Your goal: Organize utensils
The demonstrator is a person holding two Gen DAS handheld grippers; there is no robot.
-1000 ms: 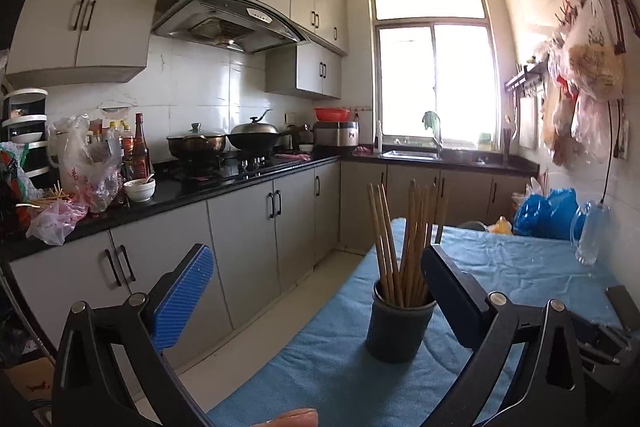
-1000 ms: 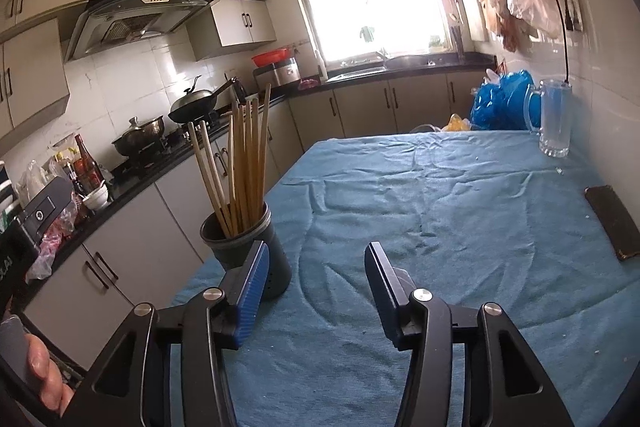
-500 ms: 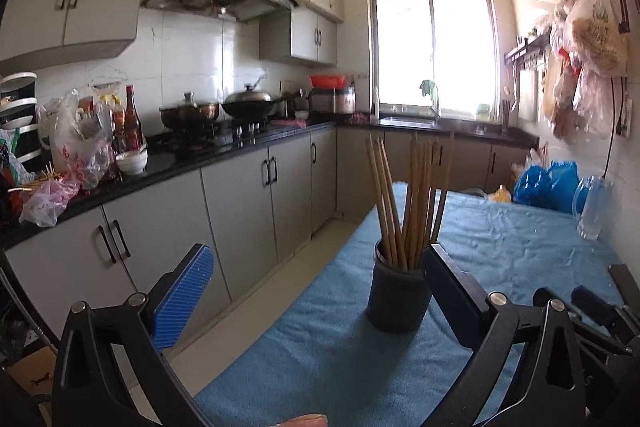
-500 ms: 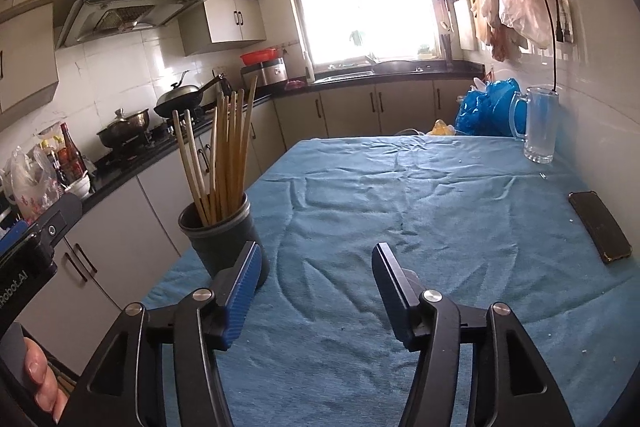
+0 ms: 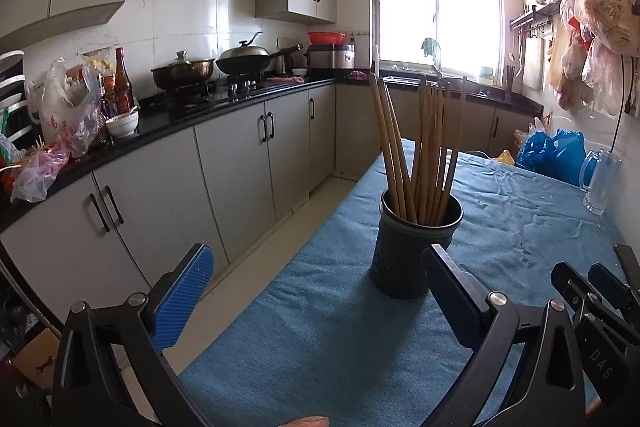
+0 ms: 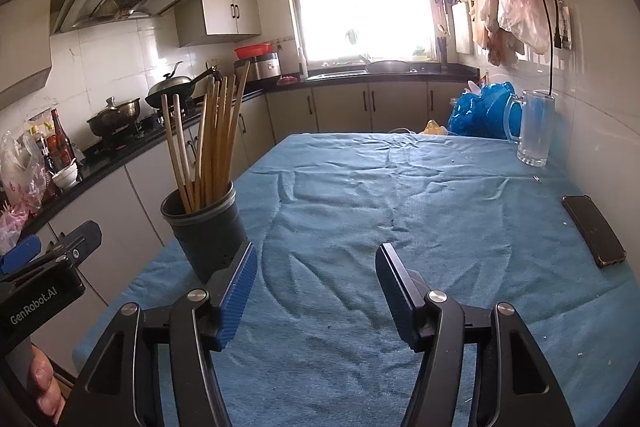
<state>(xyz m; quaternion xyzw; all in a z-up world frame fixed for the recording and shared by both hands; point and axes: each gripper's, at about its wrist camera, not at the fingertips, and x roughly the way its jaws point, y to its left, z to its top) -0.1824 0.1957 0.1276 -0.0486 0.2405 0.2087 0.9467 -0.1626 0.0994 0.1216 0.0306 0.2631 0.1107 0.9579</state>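
Observation:
A dark round utensil holder (image 5: pixel 412 247) stands upright on the blue tablecloth (image 5: pixel 320 339), filled with several long wooden chopsticks (image 5: pixel 424 147). My left gripper (image 5: pixel 316 291) is open wide just short of it, with nothing between the fingers; its right finger overlaps the holder's base in the view. In the right wrist view the holder (image 6: pixel 204 227) and chopsticks (image 6: pixel 212 139) sit just beyond the left finger. My right gripper (image 6: pixel 316 287) is open over bare cloth, holding nothing. A person's fingers (image 6: pixel 44 383) hold the left tool.
A black phone (image 6: pixel 594 231) lies near the table's right edge by the tiled wall. A glass mug (image 6: pixel 534 131) and blue plastic bags (image 6: pixel 480 111) stand at the far end. The counter (image 5: pixel 168 123) with pots and bottles runs left of a floor aisle.
My left gripper has sunk and tipped downward, so the holder looms nearer and more table shows. My right gripper's jaws have spread slightly wider; the holder has slid left in its view.

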